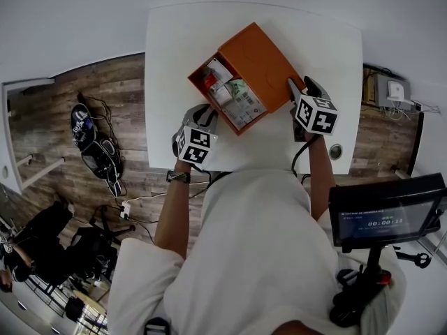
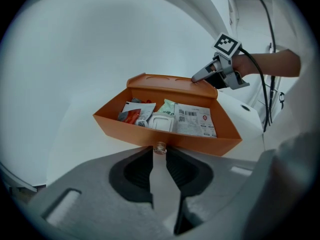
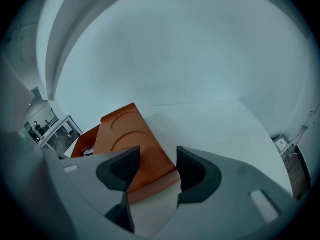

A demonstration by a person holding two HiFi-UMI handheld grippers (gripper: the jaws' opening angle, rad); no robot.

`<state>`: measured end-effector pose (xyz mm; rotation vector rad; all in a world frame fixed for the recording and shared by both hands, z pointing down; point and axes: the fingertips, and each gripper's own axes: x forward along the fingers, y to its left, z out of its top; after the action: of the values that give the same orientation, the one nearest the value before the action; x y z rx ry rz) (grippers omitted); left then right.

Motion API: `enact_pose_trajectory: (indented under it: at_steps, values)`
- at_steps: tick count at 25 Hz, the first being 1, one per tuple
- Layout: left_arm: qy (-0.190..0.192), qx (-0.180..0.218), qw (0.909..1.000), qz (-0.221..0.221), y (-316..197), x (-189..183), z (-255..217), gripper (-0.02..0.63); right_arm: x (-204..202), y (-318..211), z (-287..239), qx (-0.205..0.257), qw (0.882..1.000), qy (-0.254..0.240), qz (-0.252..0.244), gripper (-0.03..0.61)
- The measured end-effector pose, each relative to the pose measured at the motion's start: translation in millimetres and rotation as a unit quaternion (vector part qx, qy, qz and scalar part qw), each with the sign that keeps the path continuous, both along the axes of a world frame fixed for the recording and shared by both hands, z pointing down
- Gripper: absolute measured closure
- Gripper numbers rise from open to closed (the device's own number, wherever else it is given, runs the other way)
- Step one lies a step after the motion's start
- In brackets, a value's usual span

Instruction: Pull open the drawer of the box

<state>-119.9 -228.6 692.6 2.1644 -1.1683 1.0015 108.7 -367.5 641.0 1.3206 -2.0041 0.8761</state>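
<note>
An orange box point(image 1: 264, 56) lies slantwise on the white table point(image 1: 174, 47). Its drawer point(image 2: 165, 136) stands pulled out toward me and holds several packets point(image 2: 194, 120) and a small white case. At the middle of the drawer front, my left gripper point(image 2: 160, 155) has its tips closed on the small clear knob point(image 2: 160, 147). From the head view, that left gripper point(image 1: 208, 115) sits at the drawer's near side. My right gripper point(image 1: 297, 89) stands with jaws apart at the box's right corner point(image 3: 150, 169), tips on its top edge, holding nothing.
The table's near edge runs just below both grippers, with a round cable hole point(image 1: 336, 150) at the right. A dark screen on a stand point(image 1: 385, 215) is by my right side. Bags and cables point(image 1: 94, 145) lie on the wooden floor at the left.
</note>
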Motion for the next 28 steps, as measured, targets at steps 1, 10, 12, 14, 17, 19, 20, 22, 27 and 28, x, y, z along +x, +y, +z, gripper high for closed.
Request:
enact_pose_trajectory:
  at_steps: [1,10,12,14,17,19,20,22,27,28]
  values:
    - [-0.004,-0.001,1.0000,-0.006,-2,-2,2,0.523,-1,-3,2,-0.001,1.000,0.001,-0.004,0.344]
    - [-0.022,0.078,0.9949,-0.060,18,-6,-67,0.503,-17,46,-75,0.068,0.997,-0.022,-0.041,0.341]
    - [-0.019,0.100,0.9932,-0.056,21,1,-86,0.503,-26,61,-91,0.085,0.994,-0.029,-0.056,0.344]
    - [-0.014,0.122,0.9911,-0.050,27,10,-105,0.505,-36,80,-107,0.104,0.991,-0.042,-0.075,0.348]
    - [0.005,0.154,0.9870,-0.048,40,20,-132,0.505,-49,109,-131,0.133,0.984,-0.056,-0.101,0.354]
    - [0.018,0.177,0.9828,-0.050,48,24,-150,0.505,-53,126,-145,0.152,0.980,-0.058,-0.114,0.365]
    - [0.023,0.189,0.9803,-0.052,53,25,-159,0.506,-55,135,-153,0.162,0.978,-0.057,-0.119,0.371]
    - [0.026,0.209,0.9759,-0.059,71,23,-179,0.516,-56,160,-171,0.183,0.974,-0.057,-0.124,0.395]
    - [0.034,0.251,0.9654,-0.063,106,30,-217,0.538,-48,203,-205,0.226,0.966,-0.053,-0.118,0.419]
    - [0.036,0.256,0.9639,-0.064,108,31,-222,0.542,-48,205,-209,0.236,0.963,-0.043,-0.120,0.419]
